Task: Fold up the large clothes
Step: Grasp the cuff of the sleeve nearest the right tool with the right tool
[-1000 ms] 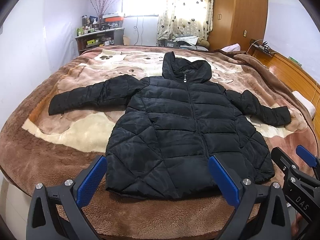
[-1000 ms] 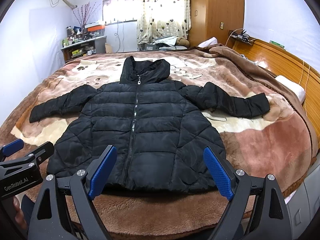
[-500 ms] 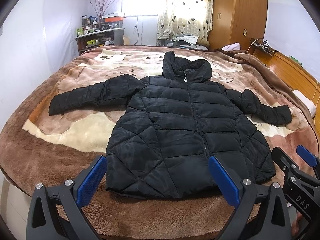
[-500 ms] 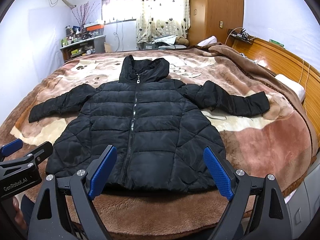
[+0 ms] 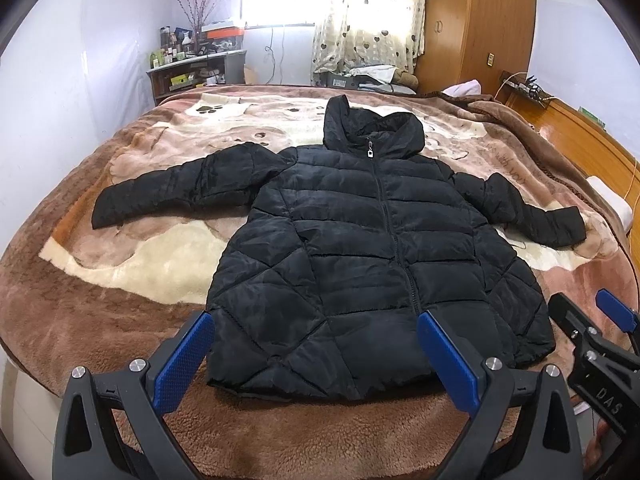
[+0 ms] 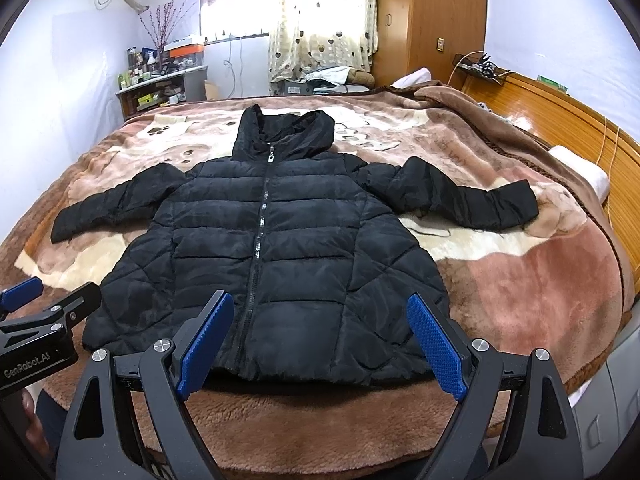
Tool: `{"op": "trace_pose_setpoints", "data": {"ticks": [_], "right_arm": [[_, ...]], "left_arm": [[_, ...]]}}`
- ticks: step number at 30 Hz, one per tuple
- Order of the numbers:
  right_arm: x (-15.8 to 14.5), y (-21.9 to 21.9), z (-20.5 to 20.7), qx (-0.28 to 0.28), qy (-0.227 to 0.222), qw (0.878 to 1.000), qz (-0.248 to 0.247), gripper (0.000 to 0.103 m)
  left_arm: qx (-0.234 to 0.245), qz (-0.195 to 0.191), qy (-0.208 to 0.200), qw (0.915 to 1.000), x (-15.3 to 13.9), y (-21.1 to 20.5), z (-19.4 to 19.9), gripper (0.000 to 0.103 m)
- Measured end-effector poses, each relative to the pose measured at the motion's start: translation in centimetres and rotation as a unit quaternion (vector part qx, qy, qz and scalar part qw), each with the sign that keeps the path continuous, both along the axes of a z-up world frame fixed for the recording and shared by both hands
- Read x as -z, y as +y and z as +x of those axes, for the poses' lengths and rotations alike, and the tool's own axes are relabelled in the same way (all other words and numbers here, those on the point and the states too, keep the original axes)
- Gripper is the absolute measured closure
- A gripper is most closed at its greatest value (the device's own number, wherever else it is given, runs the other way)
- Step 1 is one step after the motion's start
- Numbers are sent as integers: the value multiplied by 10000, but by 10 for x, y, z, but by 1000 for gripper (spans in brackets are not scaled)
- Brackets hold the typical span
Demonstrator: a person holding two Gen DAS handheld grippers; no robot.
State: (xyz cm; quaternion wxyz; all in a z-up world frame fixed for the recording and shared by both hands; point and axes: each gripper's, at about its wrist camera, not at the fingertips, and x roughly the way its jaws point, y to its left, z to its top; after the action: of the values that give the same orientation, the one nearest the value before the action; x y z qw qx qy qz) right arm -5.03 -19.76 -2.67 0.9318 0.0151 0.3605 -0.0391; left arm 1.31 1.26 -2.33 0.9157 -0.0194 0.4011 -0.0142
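Note:
A black quilted hooded jacket [image 5: 360,248] lies flat and zipped on the bed, hood at the far end, both sleeves spread out to the sides; it also shows in the right wrist view [image 6: 272,256]. My left gripper [image 5: 316,356] is open and empty, held above the jacket's near hem. My right gripper [image 6: 320,340] is open and empty, also above the near hem. Each gripper shows at the edge of the other's view: the right one [image 5: 596,344] and the left one [image 6: 36,320].
The bed is covered with a brown and cream plush blanket [image 5: 120,280]. A wooden headboard [image 6: 560,120] runs along the right. A white pillow [image 6: 580,168] lies by it. A cluttered shelf [image 5: 192,72] and a wooden wardrobe [image 5: 480,20] stand behind the bed.
Both grippers have stayed open and nearly still. The jacket has not moved.

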Motion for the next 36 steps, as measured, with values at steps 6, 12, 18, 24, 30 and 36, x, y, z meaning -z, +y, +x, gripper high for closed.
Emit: {"op": "trace_pose_setpoints", "data": {"ticks": [6,12,18,24,30,36], "right_arm": [[12,-60,39,118,-75,9993,349,14],[37,-176,96,1179,-84,9911,607,14],[63,-288,134,2426,-100,9661,880,14],[82,-366,158,3285,-77,9388,1033,14],[99,-405,181,3765,108,9221,884,14],[114,-433,200,3966,249,9130,919,14]], "left_arm": [[253,12,77,9996,12,-1,36,0],[293,-200,258,9990,41,-3,103,1],[614,-251,292,9974,66,-34,168,1],[942,-377,427,9939,86,-75,220,1],[1209,-439,599,9899,106,-109,246,1],[1262,-277,684,9893,120,-126,259,1]]}}
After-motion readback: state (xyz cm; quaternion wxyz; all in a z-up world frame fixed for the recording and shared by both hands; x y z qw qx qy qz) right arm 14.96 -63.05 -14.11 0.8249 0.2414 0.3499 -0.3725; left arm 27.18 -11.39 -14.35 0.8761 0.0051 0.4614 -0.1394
